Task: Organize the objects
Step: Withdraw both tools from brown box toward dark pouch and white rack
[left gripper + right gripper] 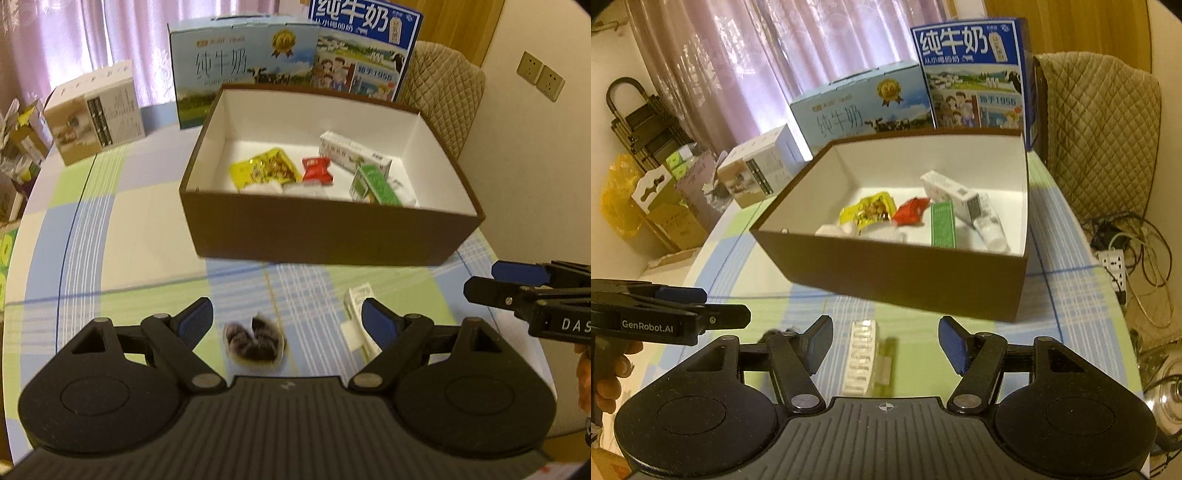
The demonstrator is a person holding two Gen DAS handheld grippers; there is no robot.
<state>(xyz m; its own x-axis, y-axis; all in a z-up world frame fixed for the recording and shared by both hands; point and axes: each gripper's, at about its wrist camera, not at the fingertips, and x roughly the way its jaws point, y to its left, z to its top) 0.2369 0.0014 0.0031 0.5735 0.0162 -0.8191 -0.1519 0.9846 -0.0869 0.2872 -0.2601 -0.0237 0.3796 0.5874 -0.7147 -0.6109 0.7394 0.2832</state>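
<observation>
A brown box (325, 240) with a white inside stands mid-table and holds a yellow snack packet (264, 170), a red packet (317, 170), a white carton (351, 151) and a green carton (376, 184). In front of it, a clear packet of dark pieces (255, 341) lies on the checked cloth between the fingers of my left gripper (287, 314), which is open above it. A white ribbed pack (862, 358) lies between the fingers of my right gripper (885, 332), also open, with a gap on each side. That pack (360, 317) also shows beside the left gripper's right finger. Each gripper appears in the other's view: right (487, 280), left (720, 304).
Two blue milk cases (243, 74) (365, 48) and a small printed box (96, 114) stand behind the brown box. A quilted chair (1097, 129) is at the back right. A power strip and cables (1115, 266) lie past the table's right edge. Cartons and a yellow bag (620, 206) sit left.
</observation>
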